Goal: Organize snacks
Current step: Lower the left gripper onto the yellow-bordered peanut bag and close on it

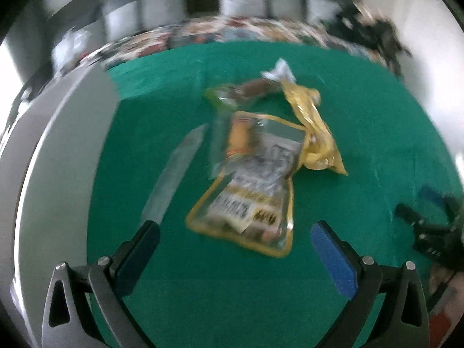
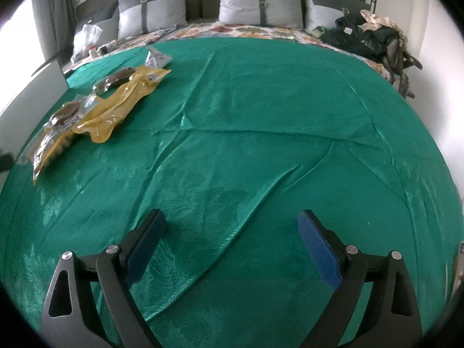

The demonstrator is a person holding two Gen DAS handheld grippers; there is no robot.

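Several snack packs lie in a loose pile on the green bedspread [image 2: 261,116]. In the blurred left wrist view a clear bag with a yellow edge [image 1: 252,185] lies just beyond my left gripper [image 1: 235,232], which is open, its pads apart from the bag. Behind that bag are a crumpled yellow packet [image 1: 313,133], a brown snack in clear wrap [image 1: 246,90] and a small white packet [image 1: 279,71]. My right gripper [image 2: 232,217] stands open over bare cloth with nothing between its fingers. The pile shows far to its left: yellow packet [image 2: 121,107], yellow-edged bag [image 2: 49,142].
A grey box wall [image 1: 58,159] runs along the left of the pile, also the grey box wall [image 2: 26,98]. Pillows [image 2: 261,3] and a floral sheet [image 2: 246,32] lie at the head of the bed. Dark clothes [image 2: 371,37] are heaped at the back right.
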